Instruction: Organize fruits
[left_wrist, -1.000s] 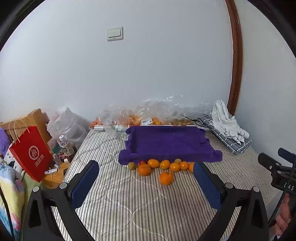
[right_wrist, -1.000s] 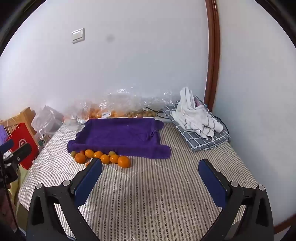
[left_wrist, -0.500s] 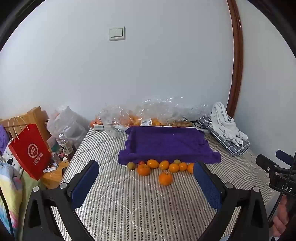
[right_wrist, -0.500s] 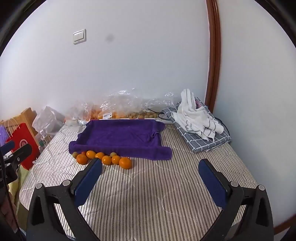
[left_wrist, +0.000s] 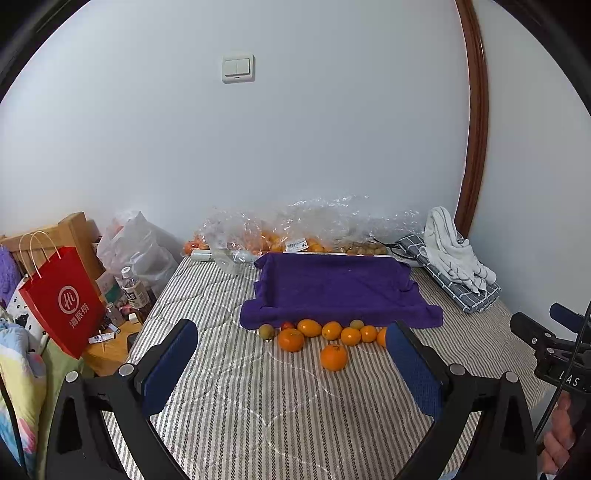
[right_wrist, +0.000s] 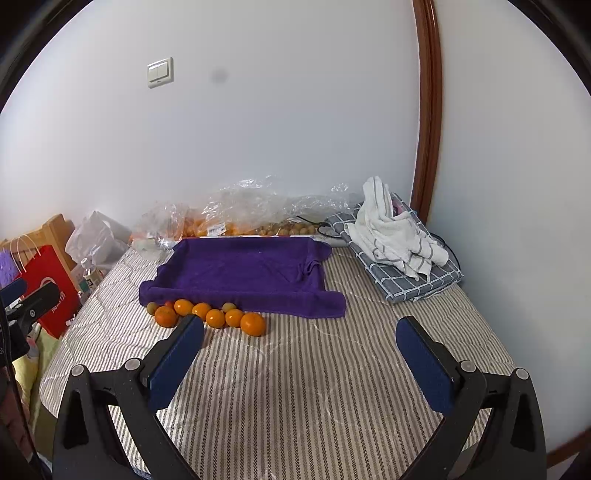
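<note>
Bed cover (right_wrist: 295, 369) was grey-and-white striped; towel (right_wrist: 243, 273) solid purple; fruits (left_wrist: 334, 356) mostly orange, two greenish. Folded cloth (right_wrist: 410, 280) was grey with white check; paper bag (left_wrist: 62, 299) red.

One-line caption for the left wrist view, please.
Open left gripper hovers over the striped bed, facing oranges lined before a purple towel.

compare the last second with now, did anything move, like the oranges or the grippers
Very little. The left gripper tilted slightly, so the bed scene sits lower in its view; the right gripper barely shifted. Nothing was grasped or released: both stay open and empty. The oranges keep the same arrangement in front of the purple towel, untouched.
</note>
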